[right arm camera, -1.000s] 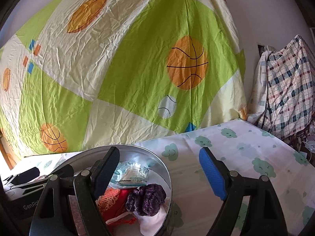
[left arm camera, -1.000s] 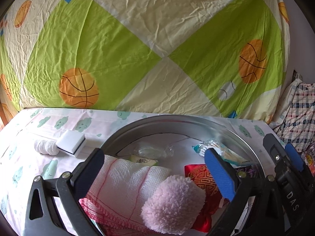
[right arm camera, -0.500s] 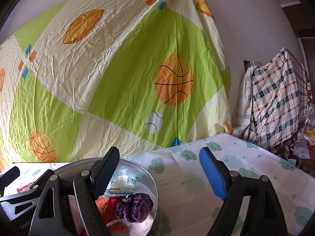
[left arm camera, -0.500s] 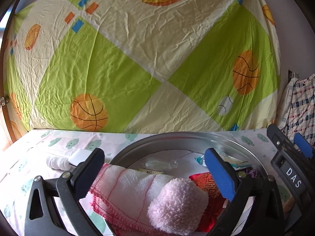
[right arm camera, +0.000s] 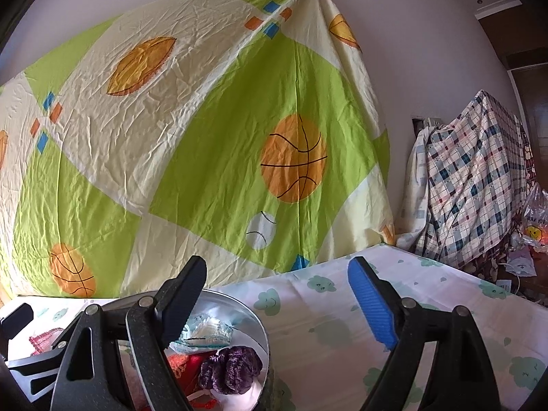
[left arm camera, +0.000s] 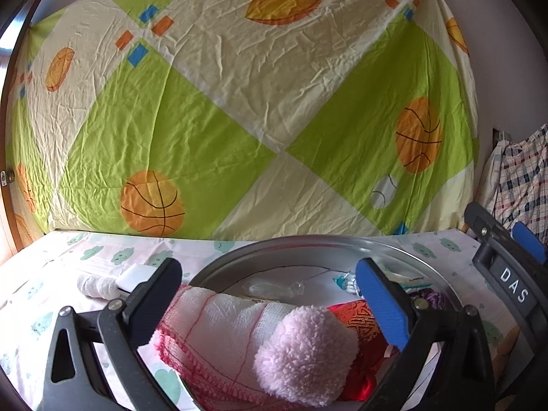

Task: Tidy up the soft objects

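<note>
A round metal basin [left arm camera: 308, 245] on the table holds soft things: a white cloth with red trim [left arm camera: 219, 328] draped over its near rim, a pink fluffy ball [left arm camera: 304, 346], a red embroidered pouch [left arm camera: 359, 318], a purple scrunchie [right arm camera: 231, 370] and plastic-wrapped packets [right arm camera: 202, 334]. My left gripper [left arm camera: 270, 294] is open and empty, raised above the cloth and ball. My right gripper [right arm camera: 277, 304] is open and empty, above the basin's right rim [right arm camera: 263, 328]. A white sponge [left arm camera: 137, 275] and a rolled white cloth [left arm camera: 96, 286] lie left of the basin.
The table has a white cover with green cloud prints [right arm camera: 342, 325]. A green and cream basketball sheet [left arm camera: 239, 120] hangs behind it. A plaid-covered pile [right arm camera: 472, 185] stands at the right. The right gripper's body [left arm camera: 507, 274] shows at the right edge of the left wrist view.
Both grippers have risen and tilted up, so the basin and table sit lower in both views. Both stay open. The items in the basin have not moved.
</note>
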The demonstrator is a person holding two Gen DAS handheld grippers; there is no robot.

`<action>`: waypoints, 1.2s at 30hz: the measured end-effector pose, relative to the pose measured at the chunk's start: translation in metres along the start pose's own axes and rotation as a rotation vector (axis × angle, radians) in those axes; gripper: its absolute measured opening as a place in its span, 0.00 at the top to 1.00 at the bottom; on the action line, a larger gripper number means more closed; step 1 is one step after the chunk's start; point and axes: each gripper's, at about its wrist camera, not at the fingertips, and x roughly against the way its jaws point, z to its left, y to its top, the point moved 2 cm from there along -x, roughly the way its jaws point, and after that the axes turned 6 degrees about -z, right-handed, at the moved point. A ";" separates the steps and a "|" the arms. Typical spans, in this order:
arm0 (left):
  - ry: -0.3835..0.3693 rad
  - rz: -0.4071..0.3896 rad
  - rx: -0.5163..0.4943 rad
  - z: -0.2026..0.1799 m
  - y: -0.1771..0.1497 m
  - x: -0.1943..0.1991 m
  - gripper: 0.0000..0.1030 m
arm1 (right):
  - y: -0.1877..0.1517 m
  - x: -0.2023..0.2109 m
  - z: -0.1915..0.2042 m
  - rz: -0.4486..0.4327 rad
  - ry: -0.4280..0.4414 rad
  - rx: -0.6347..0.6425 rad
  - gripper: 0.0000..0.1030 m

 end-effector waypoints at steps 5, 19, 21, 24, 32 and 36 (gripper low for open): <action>0.018 -0.043 -0.063 -0.007 -0.003 0.006 0.00 | 0.001 0.006 0.003 -0.016 -0.018 0.020 0.16; -0.020 -0.004 -0.036 -0.005 -0.006 0.006 0.00 | 0.003 0.027 -0.005 -0.075 -0.124 -0.010 0.16; -0.025 0.006 -0.031 -0.005 -0.007 0.006 0.00 | 0.003 0.029 -0.006 -0.061 -0.123 -0.015 0.16; -0.034 0.007 -0.012 -0.001 -0.008 0.008 0.00 | 0.002 0.035 -0.002 -0.061 -0.107 -0.013 0.16; -0.042 -0.007 -0.032 0.005 -0.009 0.020 0.00 | 0.004 0.064 0.004 -0.140 -0.098 -0.034 0.16; -0.037 -0.006 -0.031 0.014 -0.008 0.023 0.00 | 0.005 0.074 0.012 -0.176 -0.103 -0.012 0.16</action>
